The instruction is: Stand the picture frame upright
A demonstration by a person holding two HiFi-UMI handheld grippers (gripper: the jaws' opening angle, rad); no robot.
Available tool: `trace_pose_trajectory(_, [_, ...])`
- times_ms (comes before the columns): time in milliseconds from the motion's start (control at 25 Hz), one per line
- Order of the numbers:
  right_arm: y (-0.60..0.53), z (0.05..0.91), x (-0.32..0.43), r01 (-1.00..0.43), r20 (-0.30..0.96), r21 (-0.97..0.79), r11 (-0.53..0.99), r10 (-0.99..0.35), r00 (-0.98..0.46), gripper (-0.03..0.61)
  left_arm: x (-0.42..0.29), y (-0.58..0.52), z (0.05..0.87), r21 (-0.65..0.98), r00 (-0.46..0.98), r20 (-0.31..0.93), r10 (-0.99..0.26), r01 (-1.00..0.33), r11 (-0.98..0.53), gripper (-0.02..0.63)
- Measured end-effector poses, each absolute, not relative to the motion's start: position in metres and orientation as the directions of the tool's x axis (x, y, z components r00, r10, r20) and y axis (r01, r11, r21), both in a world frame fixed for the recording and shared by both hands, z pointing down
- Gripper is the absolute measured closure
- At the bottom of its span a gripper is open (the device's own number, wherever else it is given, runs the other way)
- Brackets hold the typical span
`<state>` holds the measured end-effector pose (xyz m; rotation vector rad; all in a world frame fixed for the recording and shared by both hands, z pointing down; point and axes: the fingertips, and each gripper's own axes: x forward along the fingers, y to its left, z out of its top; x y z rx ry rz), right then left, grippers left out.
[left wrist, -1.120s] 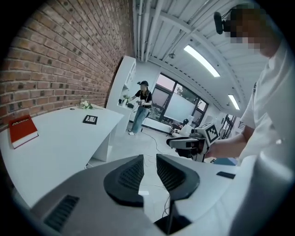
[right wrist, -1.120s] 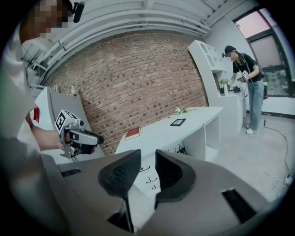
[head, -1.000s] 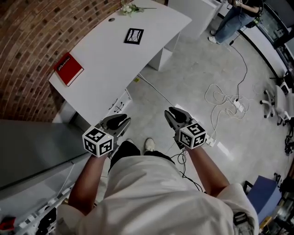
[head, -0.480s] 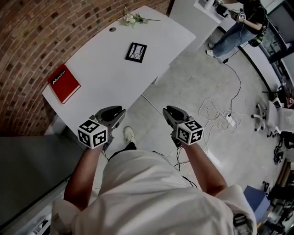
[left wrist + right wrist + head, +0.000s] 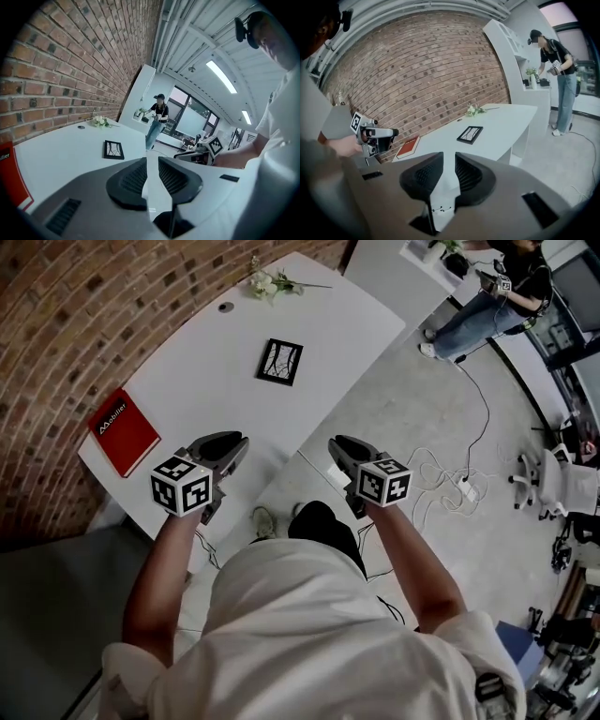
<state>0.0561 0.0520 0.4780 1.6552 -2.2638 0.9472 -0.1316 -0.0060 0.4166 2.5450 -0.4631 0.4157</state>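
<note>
The black picture frame (image 5: 280, 362) lies flat on the white table (image 5: 206, 381), towards its far half. It also shows as the frame (image 5: 114, 149) in the left gripper view and the frame (image 5: 470, 134) in the right gripper view, well ahead of both grippers. My left gripper (image 5: 230, 442) hovers over the table's near edge; its jaws are closing with a gap left and nothing between them, as the left gripper (image 5: 152, 164) shows. My right gripper (image 5: 342, 448) hangs over the floor beside the table; the right gripper (image 5: 449, 161) is open and empty.
A red book (image 5: 124, 430) lies at the table's left end. White flowers (image 5: 267, 279) lie at its far end, by the brick wall (image 5: 84, 306). A person (image 5: 487, 287) stands at a counter far right. Cables (image 5: 459, 465) trail across the floor.
I have stepped closer to the table. Both grippers have come forward, and the left one now reaches over the table's near edge. The frame has not moved.
</note>
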Motion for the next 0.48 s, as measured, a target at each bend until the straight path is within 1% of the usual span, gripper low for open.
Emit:
trace_pose_trajectory(120, [0.014, 0.486, 0.065, -0.898, 0.499, -0.393, 0.199, -0.774, -0.39, 0.501, -0.118, -0.039, 0.424, 0.429, 0.887, 0.387, -0.253, -0.416, -0.802, 0.54])
trace_pose_trajectory(480, [-0.105, 0.523, 0.095, -0.859, 0.516, -0.449, 0.246, -0.714, -0.474, 0.5, -0.066, -0.131, 0.472, 0.43, 0.833, 0.484, -0.268, -0.493, -0.757, 0.538])
